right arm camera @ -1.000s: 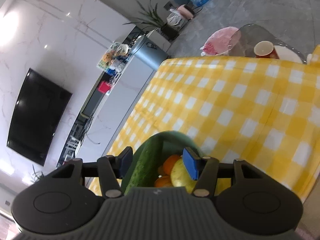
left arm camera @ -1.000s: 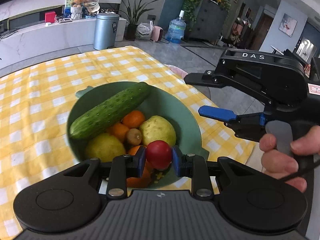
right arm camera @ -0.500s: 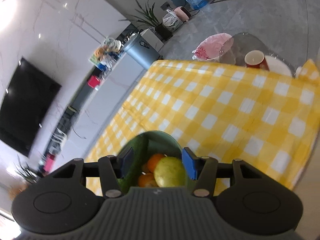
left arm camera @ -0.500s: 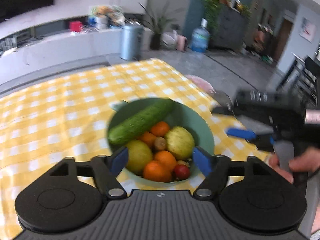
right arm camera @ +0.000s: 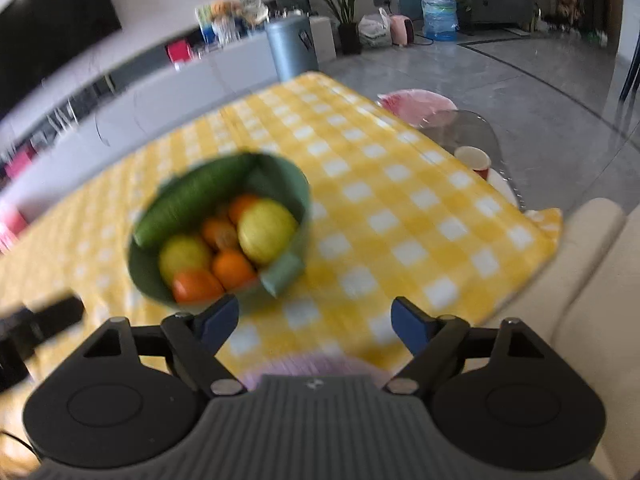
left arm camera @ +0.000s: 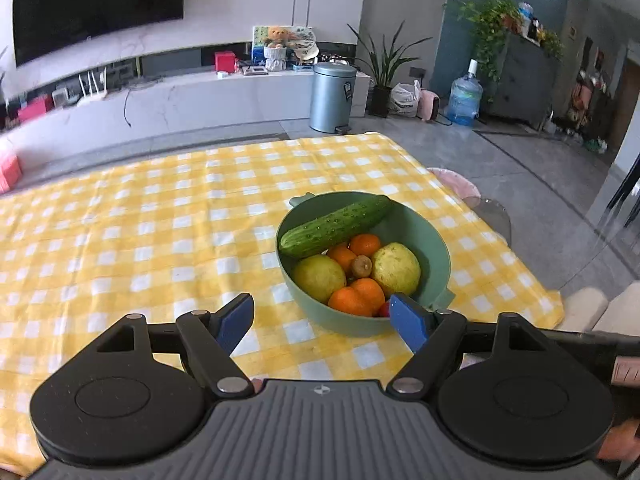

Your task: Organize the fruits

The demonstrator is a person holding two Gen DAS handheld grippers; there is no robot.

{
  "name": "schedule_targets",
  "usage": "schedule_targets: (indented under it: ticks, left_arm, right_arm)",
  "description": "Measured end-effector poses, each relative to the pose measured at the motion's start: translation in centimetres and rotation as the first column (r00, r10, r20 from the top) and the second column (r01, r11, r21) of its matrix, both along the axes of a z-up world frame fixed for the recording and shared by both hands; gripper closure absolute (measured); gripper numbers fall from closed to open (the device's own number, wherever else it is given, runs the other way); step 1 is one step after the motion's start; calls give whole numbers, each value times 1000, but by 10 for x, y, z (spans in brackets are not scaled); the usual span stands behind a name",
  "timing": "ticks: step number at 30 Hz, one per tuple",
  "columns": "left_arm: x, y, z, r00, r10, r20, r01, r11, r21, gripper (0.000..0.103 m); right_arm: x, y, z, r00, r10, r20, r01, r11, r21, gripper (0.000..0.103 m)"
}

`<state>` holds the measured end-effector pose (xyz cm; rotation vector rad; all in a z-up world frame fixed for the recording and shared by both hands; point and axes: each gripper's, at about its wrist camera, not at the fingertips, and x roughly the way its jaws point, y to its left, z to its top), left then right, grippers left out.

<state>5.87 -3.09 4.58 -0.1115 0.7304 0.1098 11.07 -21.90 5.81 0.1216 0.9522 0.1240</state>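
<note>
Brimming round green bowl (left arm camera: pixel 434 244), bumpy cucumber (left arm camera: pixel 335 226)

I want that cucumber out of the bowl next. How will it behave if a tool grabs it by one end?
The cucumber looks stiff, so it probably won't droop. It is long and lies propped across the green bowl rim and fruit, so an end grip would likely let it swing down; mid-length seems safer. Its round, bumpy skin may roll if nudged.
</note>
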Motion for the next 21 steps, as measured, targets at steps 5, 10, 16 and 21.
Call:
schedule_targets:
  ticks: [5, 10, 16, 21]
  left_arm:
    - [-5, -13, -6, 998, 49, -29, -49, 999, 12, 13]
    - [-10, -27, -14, 999, -11, -43, 10, 1000, -28, 14]
    - [-15, -30, -27, 994, 66, -86, -75, 991, -110, 14]
    - [-17, -33, -24, 993, 60, -102, -71, 992, -107, 14]
  right_arm:
    - [-18, 3, -9, 996, 83, -39, -84, 995, -52, 18]
    - [-27, 13, -4, 986, 161, -36, -164, 982, -91, 17]
    - [-37, 19, -2, 983, 184, -28, -186, 971, -150, 17]
    - [-41, 16, -1, 985, 172, -13, -172, 973, -151, 17]
